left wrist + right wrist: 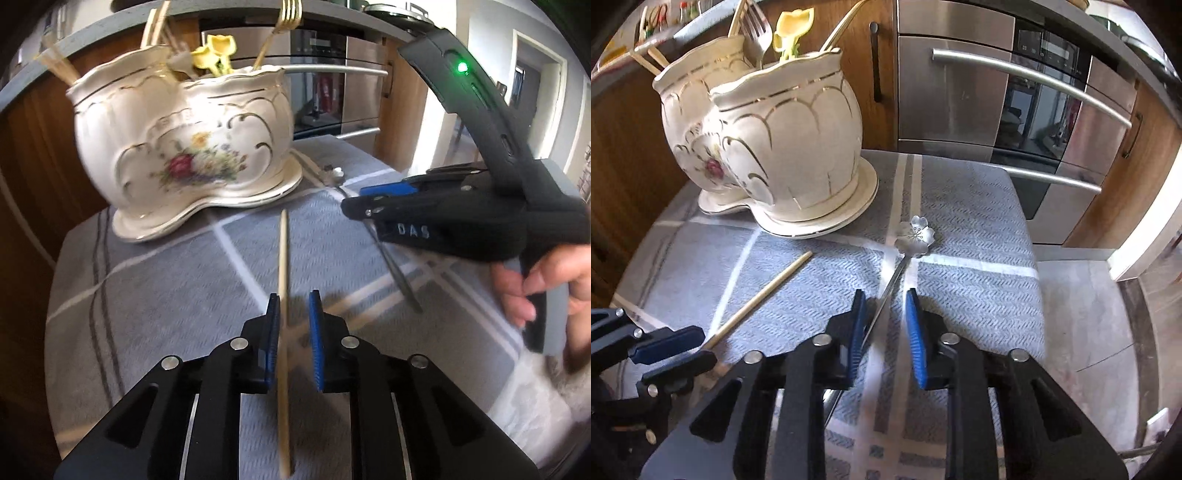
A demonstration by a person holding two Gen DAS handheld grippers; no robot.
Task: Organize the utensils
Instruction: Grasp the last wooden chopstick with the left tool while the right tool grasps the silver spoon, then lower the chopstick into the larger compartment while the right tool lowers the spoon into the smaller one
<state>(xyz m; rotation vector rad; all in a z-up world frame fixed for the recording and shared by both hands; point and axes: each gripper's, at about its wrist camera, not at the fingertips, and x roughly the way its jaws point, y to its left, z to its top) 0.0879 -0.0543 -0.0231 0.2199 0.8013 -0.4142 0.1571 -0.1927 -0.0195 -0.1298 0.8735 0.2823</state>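
Note:
A cream floral ceramic holder [184, 147] stands on the grey cloth and holds forks, wooden sticks and a yellow utensil; it also shows in the right wrist view [768, 140]. A wooden chopstick [283, 280] lies on the cloth between the open fingers of my left gripper [294, 306], close to the left pad. A silver flower-headed spoon [916, 232] lies on the cloth, its handle running between the open fingers of my right gripper [884, 306]. The chopstick [764, 295] and the left gripper's fingertips [672, 347] also show in the right wrist view. The right gripper [388, 201] shows in the left wrist view.
The grey checked cloth [979, 229] covers a small table whose far and right edges drop off. Stainless oven fronts with bar handles [1027, 85] and wooden cabinets stand behind. The holder sits on a cream saucer [849, 206].

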